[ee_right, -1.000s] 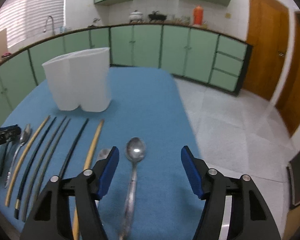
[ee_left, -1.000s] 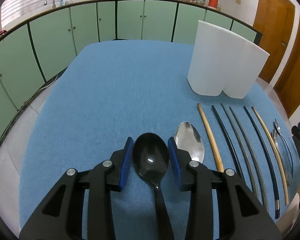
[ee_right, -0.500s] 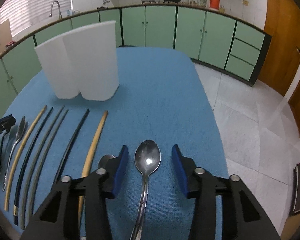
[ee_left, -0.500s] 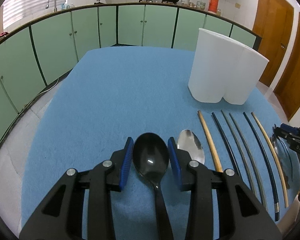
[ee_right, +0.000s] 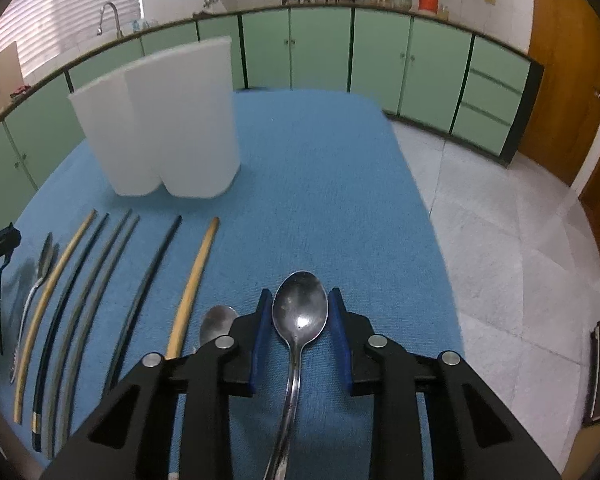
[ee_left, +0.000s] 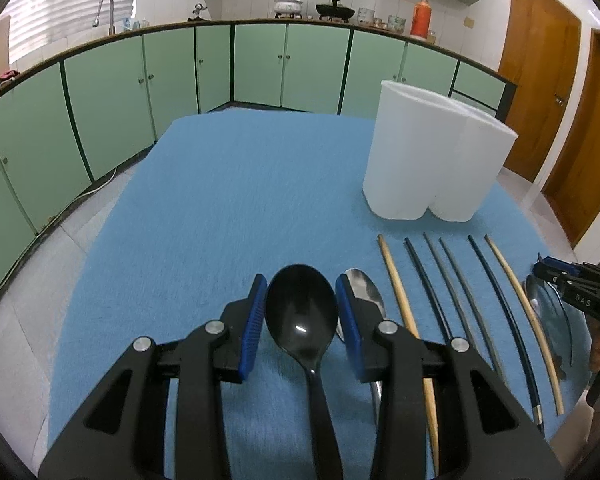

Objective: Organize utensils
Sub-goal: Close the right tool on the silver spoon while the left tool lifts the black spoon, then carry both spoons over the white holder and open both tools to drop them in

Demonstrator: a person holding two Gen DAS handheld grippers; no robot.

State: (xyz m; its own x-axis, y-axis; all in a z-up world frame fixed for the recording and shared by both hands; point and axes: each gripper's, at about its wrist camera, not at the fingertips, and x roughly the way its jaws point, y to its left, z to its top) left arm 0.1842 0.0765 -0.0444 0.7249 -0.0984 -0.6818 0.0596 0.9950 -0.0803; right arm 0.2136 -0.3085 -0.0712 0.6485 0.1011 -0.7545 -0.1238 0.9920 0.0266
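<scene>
My left gripper (ee_left: 301,280) is shut on the bowl of a black spoon (ee_left: 300,316), whose handle runs back under the camera. The spoon hangs a little above the blue tablecloth (ee_left: 220,208). In the right wrist view my right gripper (ee_right: 300,292) straddles the bowl of a metal spoon (ee_right: 300,316) that lies on the cloth. Its jaws are closing, and the blue pads (ee_right: 260,340) stand a sliver off the bowl's edges. A white two-compartment holder (ee_left: 428,160) (ee_right: 160,120) stands upright farther back on the table.
Several chopsticks (ee_left: 460,292) (ee_right: 92,280), dark and wooden, lie side by side in front of the holder. A second metal spoon (ee_left: 364,292) (ee_right: 216,324) lies beside them. More cutlery (ee_right: 40,276) lies at the row's far end. Green cabinets ring the room.
The right jaws have narrowed from wide open to nearly touching the metal spoon's bowl, and that gripper has moved forward over it. The left gripper has lifted slightly with the black spoon.
</scene>
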